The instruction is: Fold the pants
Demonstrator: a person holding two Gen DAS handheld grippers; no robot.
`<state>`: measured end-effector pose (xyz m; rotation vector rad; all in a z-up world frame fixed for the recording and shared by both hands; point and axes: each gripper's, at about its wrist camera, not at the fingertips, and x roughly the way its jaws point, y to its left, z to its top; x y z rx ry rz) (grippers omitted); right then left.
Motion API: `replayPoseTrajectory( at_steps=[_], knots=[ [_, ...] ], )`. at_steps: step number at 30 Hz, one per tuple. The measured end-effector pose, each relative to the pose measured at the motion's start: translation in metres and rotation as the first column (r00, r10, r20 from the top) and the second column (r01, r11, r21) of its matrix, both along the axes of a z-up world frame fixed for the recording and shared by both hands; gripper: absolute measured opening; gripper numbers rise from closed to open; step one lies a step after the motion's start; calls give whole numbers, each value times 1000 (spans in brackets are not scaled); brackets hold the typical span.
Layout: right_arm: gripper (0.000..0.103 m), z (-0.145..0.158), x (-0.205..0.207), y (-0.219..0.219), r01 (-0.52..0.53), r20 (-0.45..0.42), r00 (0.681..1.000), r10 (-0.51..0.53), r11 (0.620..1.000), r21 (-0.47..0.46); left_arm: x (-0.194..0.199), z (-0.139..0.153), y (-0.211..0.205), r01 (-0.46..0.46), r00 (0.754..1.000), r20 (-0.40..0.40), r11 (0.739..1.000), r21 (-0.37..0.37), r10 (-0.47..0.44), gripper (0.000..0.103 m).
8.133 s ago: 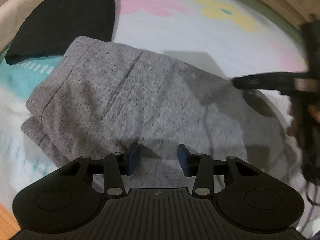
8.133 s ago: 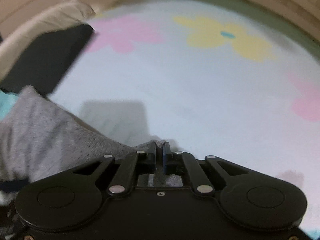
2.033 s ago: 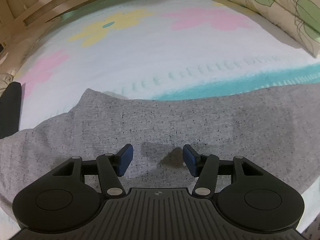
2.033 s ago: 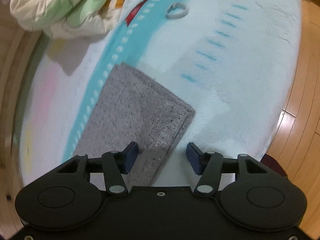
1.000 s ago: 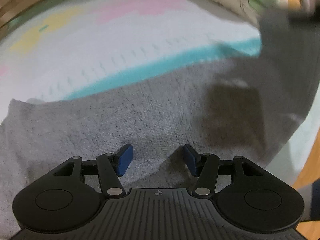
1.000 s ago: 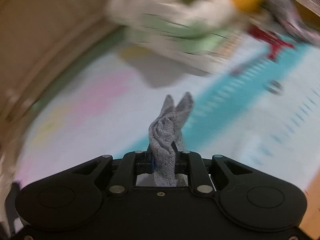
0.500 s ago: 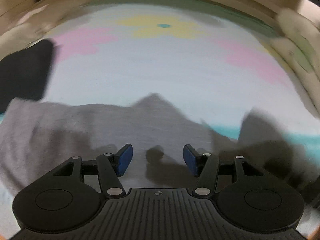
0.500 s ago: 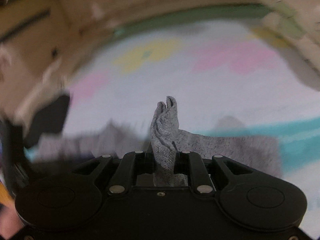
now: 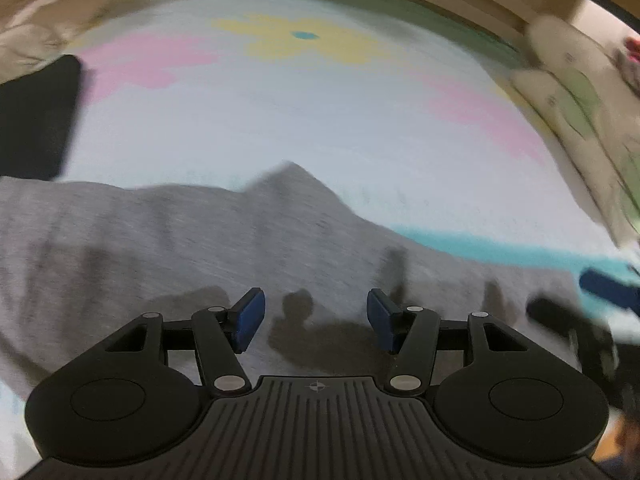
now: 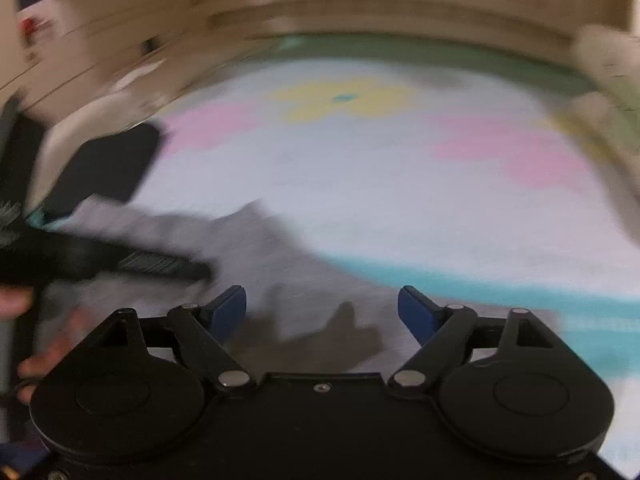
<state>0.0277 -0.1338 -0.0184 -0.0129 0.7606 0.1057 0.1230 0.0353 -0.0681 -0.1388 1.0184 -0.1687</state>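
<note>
The grey pants (image 9: 180,240) lie folded over on the flowered bed cover (image 9: 320,120), with one pointed corner sticking up toward the far side. My left gripper (image 9: 312,314) hovers just above the grey cloth, its blue pads apart and nothing between them. In the right wrist view the same grey pants (image 10: 280,272) lie below my right gripper (image 10: 322,308), whose jaws are opening wide with no cloth between them. The left gripper's body (image 10: 100,260) crosses that view at the left, a hand (image 10: 48,344) on it.
A folded black garment (image 9: 36,120) lies at the far left of the bed. Pale leaf-print pillows (image 9: 580,120) sit along the right. A wooden bed frame (image 10: 360,12) runs along the far side. The right gripper's blue fingertip (image 9: 608,290) shows at the right edge.
My right gripper has let go of the bunched grey cloth and its jaws have spread wide; the cloth now lies flat on the pants. The left gripper has stayed over the pants.
</note>
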Motion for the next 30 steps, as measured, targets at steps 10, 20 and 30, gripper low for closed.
replayPoseTrajectory(
  at_steps=[10, 20, 30],
  knots=[
    [85, -48, -16, -99, 342, -91, 938, -335, 937, 69, -5, -30, -42, 155, 984, -85, 988, -16, -156, 55],
    [103, -80, -13, -90, 206, -168, 964, -208, 978, -31, 3, -42, -68, 207, 974, -92, 978, -11, -207, 72],
    [103, -89, -32, -77, 181, -67, 980, -186, 981, -73, -2, -38, -65, 174, 982, -56, 983, -63, -178, 18]
  ],
)
